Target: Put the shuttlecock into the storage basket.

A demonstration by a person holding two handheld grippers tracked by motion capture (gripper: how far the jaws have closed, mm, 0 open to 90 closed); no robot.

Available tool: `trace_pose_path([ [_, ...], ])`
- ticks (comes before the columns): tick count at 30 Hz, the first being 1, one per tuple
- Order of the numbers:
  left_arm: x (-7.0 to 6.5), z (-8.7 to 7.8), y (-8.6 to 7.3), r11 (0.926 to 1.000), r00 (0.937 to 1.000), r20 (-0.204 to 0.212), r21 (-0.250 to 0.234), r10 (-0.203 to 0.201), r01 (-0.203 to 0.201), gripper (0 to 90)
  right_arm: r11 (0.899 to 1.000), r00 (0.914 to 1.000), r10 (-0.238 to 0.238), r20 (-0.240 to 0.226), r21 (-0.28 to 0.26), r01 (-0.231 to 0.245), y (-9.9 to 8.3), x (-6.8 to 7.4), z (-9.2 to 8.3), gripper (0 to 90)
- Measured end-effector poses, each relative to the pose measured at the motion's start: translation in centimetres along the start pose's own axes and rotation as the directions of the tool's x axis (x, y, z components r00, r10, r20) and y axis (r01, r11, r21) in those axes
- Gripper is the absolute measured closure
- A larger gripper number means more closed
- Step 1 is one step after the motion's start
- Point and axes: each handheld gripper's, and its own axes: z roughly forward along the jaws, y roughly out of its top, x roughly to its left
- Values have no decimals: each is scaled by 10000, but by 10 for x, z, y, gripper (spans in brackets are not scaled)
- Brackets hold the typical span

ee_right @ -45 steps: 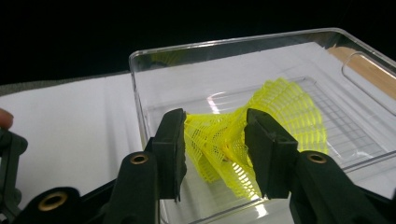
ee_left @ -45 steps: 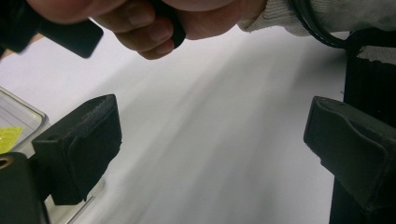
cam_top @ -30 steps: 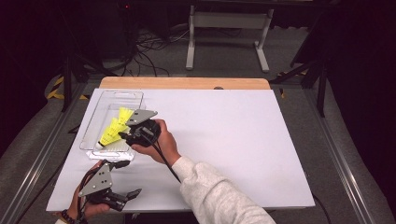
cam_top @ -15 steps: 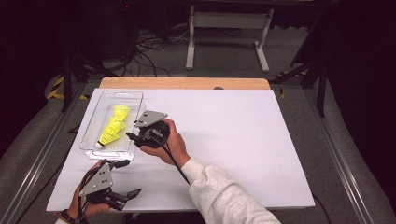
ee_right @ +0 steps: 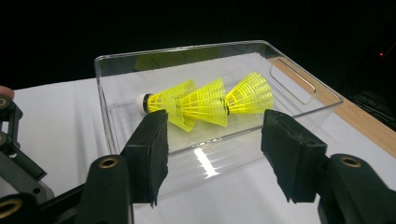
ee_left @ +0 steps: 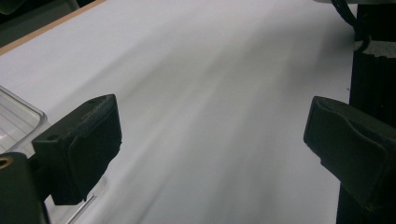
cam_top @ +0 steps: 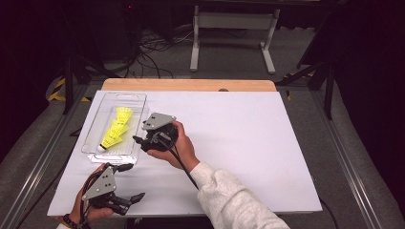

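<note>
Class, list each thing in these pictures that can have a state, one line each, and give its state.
Shuttlecocks: three nested in a row, lying on their side in the tray.
Clear tray: upright, no lid.
Right gripper: beside the tray, jaws have just been opening, nothing between them.
Left gripper: jaws open, nothing held.

A lab or studio — dark room, loose floor cables [cam_top: 157, 45] (tangled), metal stand [cam_top: 232, 28], white-topped table [cam_top: 267, 143].
</note>
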Motion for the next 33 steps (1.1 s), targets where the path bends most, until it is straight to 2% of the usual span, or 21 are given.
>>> trace_pose_path([
  [8, 0, 0, 0, 10000, 10000, 4, -20, -28, 28, 49, 9997, 9998, -104, 166, -201, 108, -2, 1, -3, 329],
  [10, 0, 0, 0, 10000, 10000, -2, 2, -20, 20, 49, 9998, 9997, -122, 204, -149, 125, -3, 1, -3, 326],
  [20, 0, 0, 0, 10000, 10000, -19, 33, -11, 11, 50, 9999, 9987, -154, 490, -68, 157, -11, 2, -4, 189],
  [33, 0, -1, 0, 10000, 10000, -66, 21, -7, 7, 49, 9980, 9962, -637, 595, -5, 639, -14, 7, -10, 153],
])
